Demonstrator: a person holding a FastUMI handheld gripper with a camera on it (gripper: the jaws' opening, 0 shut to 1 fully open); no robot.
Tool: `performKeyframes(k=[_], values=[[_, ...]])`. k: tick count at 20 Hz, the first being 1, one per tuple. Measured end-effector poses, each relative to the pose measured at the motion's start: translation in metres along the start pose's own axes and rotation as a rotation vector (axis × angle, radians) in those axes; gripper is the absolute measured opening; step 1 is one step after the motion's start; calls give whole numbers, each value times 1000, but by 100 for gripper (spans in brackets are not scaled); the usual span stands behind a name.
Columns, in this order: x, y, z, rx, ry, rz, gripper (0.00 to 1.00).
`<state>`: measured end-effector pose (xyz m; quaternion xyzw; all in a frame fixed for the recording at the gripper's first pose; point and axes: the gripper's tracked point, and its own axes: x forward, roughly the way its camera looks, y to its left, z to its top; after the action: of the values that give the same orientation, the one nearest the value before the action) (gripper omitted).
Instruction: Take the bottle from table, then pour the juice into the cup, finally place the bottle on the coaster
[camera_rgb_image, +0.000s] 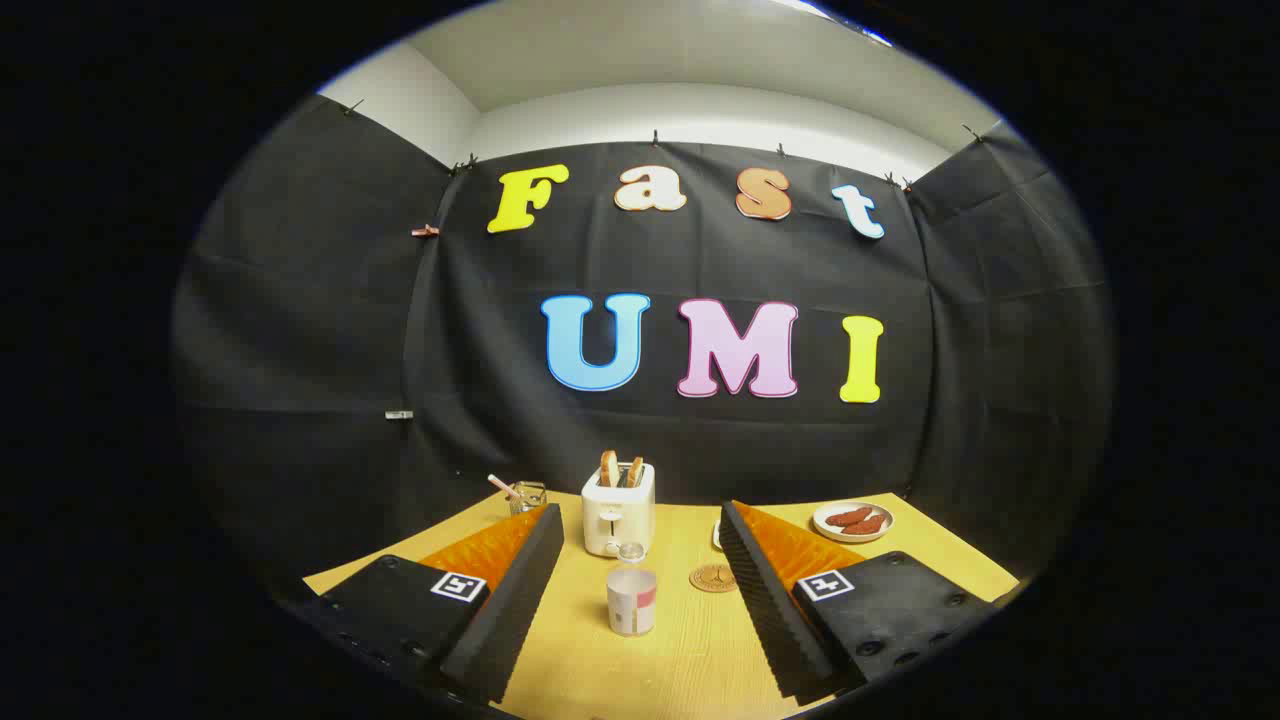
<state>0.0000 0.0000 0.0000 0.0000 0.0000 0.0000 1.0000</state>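
A wooden bench (690, 640) with a pale yellow top and visible grain runs back to the booth's wall (320, 330), a black cloth that closes the space on three sides. The cloth hangs in loose folds and is held along its upper edge by small clips (655, 137). Above the cloth a plain white room wall (700, 115) shows, meeting a white ceiling (640, 50) in a soft corner. Light falls evenly from above, brightest on the ceiling, and a bright strip (830, 12) shows at its far edge. The bench top carries a mild sheen.
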Motion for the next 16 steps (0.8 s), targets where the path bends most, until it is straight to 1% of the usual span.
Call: performKeyframes(k=[1, 5, 11, 13, 16], values=[[0, -4, -4, -14, 11, -9, 96], [0, -2, -10, 3, 29, 15, 97], [8, -17, -12, 19, 40, -21, 97], [9, -26, -17, -14, 56, -47, 97], [11, -27, -24, -3, 70, -37, 97]])
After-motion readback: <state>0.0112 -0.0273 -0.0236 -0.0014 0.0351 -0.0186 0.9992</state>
